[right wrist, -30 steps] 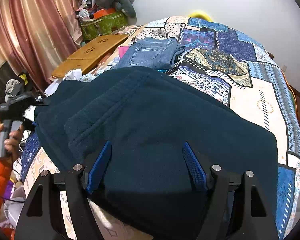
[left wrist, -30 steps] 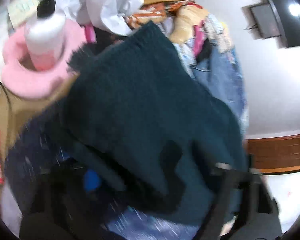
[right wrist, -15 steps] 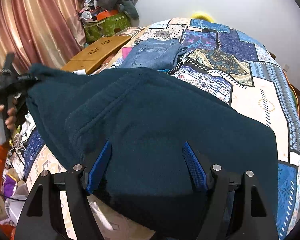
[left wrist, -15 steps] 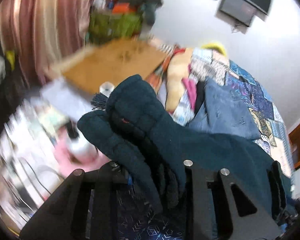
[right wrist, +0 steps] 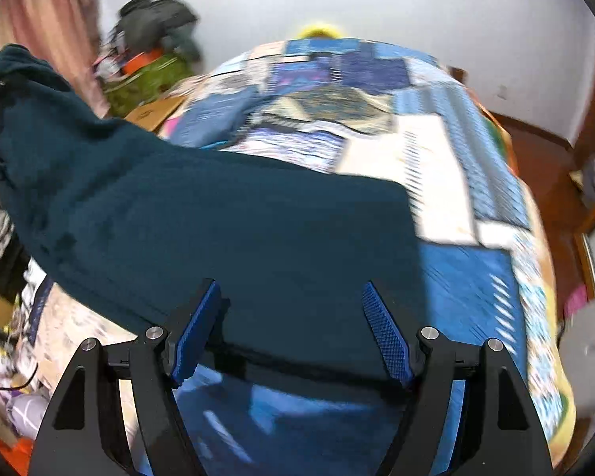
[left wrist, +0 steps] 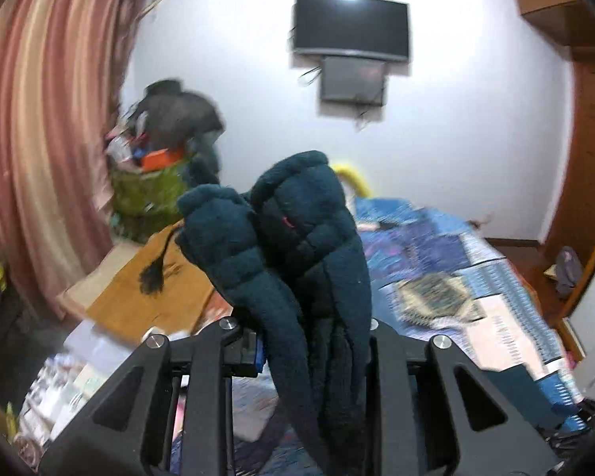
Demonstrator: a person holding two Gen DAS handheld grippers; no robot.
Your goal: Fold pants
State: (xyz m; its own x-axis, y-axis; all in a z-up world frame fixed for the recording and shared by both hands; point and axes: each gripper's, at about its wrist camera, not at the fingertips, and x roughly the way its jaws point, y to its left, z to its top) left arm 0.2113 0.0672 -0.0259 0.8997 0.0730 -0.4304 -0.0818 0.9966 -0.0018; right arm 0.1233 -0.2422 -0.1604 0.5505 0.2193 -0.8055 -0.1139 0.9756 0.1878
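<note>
Your right claw (right wrist: pixel 291 329) stands spread wide, blue pads (right wrist: pixel 386 337) bare. Just ahead of it the dark teal pants (right wrist: pixel 202 230) rise leftward off the patchwork bed (right wrist: pixel 448 166).

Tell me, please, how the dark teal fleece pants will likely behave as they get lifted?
Likely floppy: the pants bunch and droop around the left gripper. Probably bulky but not slippery, judging by the fuzzy pile.
</note>
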